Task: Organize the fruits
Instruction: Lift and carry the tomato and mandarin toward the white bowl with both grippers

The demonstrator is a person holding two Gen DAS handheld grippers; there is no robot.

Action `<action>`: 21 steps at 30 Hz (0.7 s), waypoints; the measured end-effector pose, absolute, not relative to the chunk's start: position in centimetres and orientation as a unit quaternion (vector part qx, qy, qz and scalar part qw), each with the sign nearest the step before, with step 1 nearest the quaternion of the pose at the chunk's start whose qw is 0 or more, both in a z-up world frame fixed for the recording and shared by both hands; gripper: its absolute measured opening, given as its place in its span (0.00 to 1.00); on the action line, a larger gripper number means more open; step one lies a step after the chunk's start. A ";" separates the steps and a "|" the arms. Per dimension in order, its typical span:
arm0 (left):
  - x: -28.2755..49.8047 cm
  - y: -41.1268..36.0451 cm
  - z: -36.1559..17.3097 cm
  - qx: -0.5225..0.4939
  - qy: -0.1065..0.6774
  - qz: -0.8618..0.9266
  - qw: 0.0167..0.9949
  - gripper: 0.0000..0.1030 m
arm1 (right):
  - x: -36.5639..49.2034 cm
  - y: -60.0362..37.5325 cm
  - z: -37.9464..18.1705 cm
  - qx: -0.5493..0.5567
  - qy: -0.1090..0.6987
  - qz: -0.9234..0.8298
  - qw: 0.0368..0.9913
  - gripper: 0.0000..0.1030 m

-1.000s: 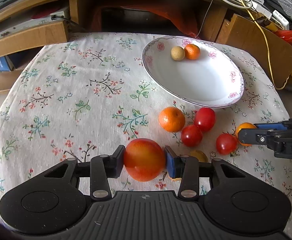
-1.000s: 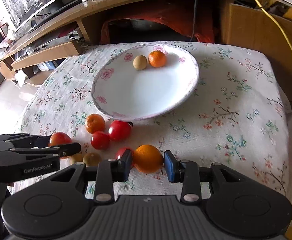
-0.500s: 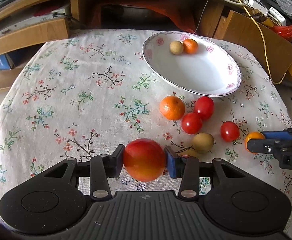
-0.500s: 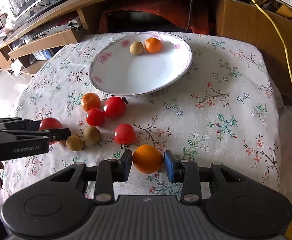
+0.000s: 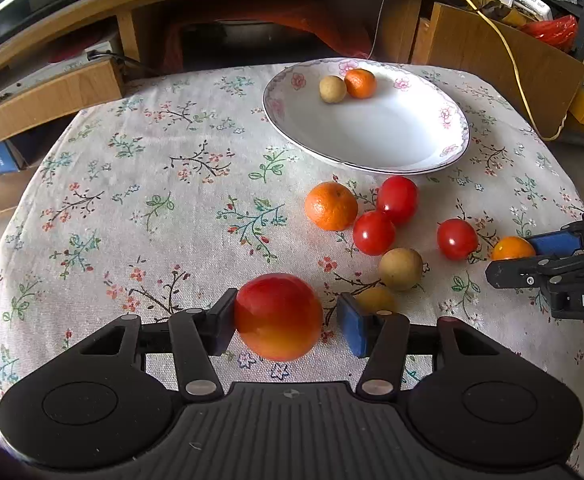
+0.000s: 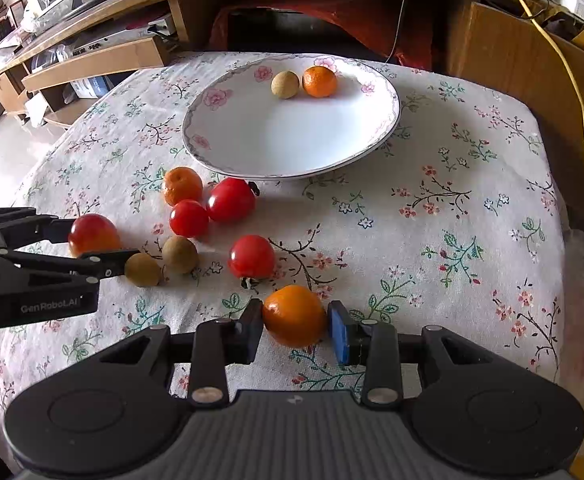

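The floral tablecloth [image 5: 140, 184] is filling most of both views, and compared with a second ago both cameras are sitting higher and further back from the plate, so more cloth and more loose fruit are showing in front of the tools; I take that as both fruits having been lifted clear of the pile and now waiting to travel. The white floral-rimmed plate [image 5: 371, 148] is lying toward the far side of the table, holding only a small orange [image 5: 360, 83] touching a tan round fruit [image 5: 332, 89], the same pair as before, so most of the sorting is still ahead. The left gripper [image 5: 286, 318] is carrying a red-and-yellow fruit, probably a nectarine [image 5: 278, 316]; its left pad is pressing the skin, while a thin gap is showing at the blue right pad, a gap absent half a second ago, so I cannot tell whether the hold is loosening or the fruit has merely rolled. The right gripper [image 6: 295, 322] is pinching a mandarin [image 6: 294, 315] between nearly touching pads, raised above the cloth. On the cloth a larger orange [image 5: 331, 206], three red tomatoes [image 5: 373, 233] and two tan fruits [image 5: 400, 269] are lying clustered near the plate's near rim, the tan pair now plainly uncovered where the left tool was hiding them earlier.
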State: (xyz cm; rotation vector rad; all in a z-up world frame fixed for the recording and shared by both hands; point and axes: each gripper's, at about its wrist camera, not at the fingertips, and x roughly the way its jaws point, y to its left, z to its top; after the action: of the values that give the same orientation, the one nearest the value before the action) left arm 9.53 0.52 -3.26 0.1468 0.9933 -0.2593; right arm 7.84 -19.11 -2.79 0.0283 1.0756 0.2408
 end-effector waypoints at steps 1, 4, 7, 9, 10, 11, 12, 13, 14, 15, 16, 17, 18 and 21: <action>9.5 0.6 -3.2 0.070 0.475 -0.121 0.869 0.57 | 7.8 -19.1 -2.7 0.012 0.510 0.114 0.853 0.34; 9.6 0.5 -3.0 0.070 0.477 -0.108 0.870 0.49 | 7.7 -19.3 -2.5 0.014 0.507 0.112 0.854 0.34; 9.5 0.6 -2.8 0.065 0.481 -0.106 0.868 0.49 | 7.3 -19.3 -2.1 0.014 0.501 0.111 0.858 0.34; 9.4 0.6 -2.8 0.063 0.482 -0.108 0.867 0.49 | 7.0 -19.3 -1.9 0.015 0.499 0.108 0.860 0.34; 9.4 0.6 -2.7 0.059 0.483 -0.110 0.867 0.48 | 6.9 -19.4 -1.8 0.016 0.498 0.106 0.860 0.34; 9.3 0.7 -2.6 0.054 0.483 -0.113 0.867 0.48 | 6.8 -19.5 -1.8 0.020 0.498 0.104 0.861 0.34; 9.2 0.7 -2.5 0.051 0.482 -0.115 0.867 0.48 | 6.7 -19.5 -1.7 0.025 0.497 0.102 0.861 0.34; 9.1 0.7 -2.4 0.049 0.480 -0.116 0.868 0.48 | 6.6 -19.6 -1.6 0.028 0.496 0.101 0.862 0.34; 9.0 0.7 -2.2 0.046 0.479 -0.117 0.869 0.48 | 6.5 -19.6 -1.5 0.031 0.494 0.101 0.863 0.34; 9.0 0.7 -2.0 0.042 0.477 -0.119 0.870 0.48 | 6.4 -19.6 -1.3 0.034 0.492 0.101 0.864 0.34; 8.9 0.7 -1.8 0.037 0.475 -0.121 0.871 0.47 | 6.3 -19.6 -1.1 0.036 0.490 0.100 0.865 0.34; 8.8 0.6 -1.7 0.033 0.474 -0.123 0.871 0.47 | 6.2 -19.6 -1.0 0.038 0.488 0.100 0.866 0.34; 8.7 0.5 -1.5 0.032 0.472 -0.125 0.872 0.47 | 6.2 -19.6 -0.8 0.039 0.486 0.100 0.867 0.34; 8.5 0.0 -1.3 0.036 0.471 -0.127 0.872 0.46 | 6.1 -19.3 -0.6 0.040 0.483 0.102 0.869 0.34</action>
State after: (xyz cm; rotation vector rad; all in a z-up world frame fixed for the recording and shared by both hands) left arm 8.47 0.05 -1.30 0.0760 0.9841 -0.2648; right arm 6.09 -19.35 -0.56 0.0836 1.0097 0.2134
